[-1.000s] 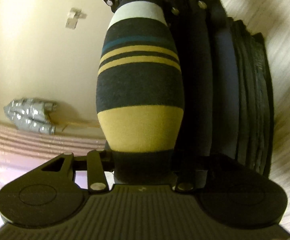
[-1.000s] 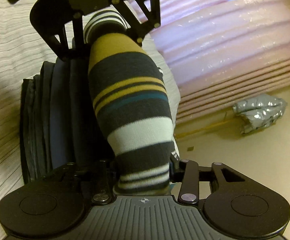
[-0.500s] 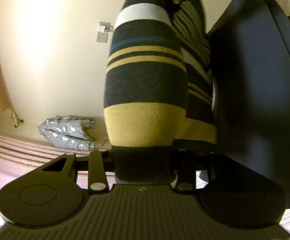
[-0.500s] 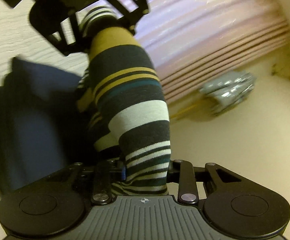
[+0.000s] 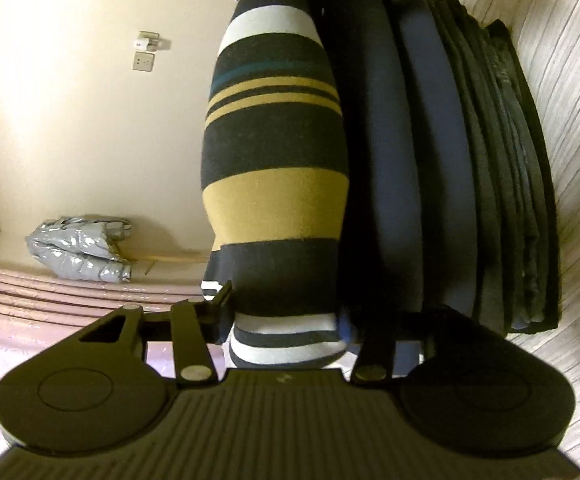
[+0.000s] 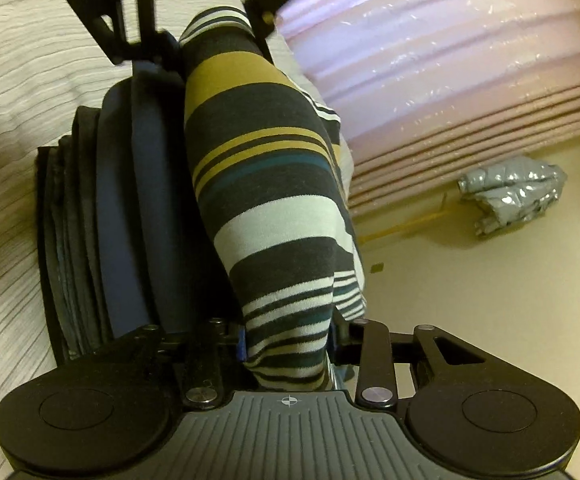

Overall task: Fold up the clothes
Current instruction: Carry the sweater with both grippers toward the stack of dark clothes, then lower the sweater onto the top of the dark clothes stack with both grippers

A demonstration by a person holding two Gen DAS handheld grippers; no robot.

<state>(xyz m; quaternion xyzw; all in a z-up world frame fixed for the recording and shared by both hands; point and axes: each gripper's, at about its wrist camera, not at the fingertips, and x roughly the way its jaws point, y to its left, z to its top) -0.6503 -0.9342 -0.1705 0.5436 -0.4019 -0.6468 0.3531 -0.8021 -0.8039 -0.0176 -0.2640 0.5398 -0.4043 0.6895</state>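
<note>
Two grippers are pinching opposite ends of one striped garment, which is lying folded on top of a stack of dark folded clothes. The stack is resting on a pale striped bed cover. The garment's long axis is running straight from one gripper to the other, with its stripes lying across that axis. The left gripper is clamping the end with the broad mustard band; the right gripper is clamping the end with the narrow white stripes. Each gripper's jaws are pressing together on the cloth, and the fingertips themselves appear to be buried in the fabric. A grey plastic bag is lying well apart on the floor.
</note>
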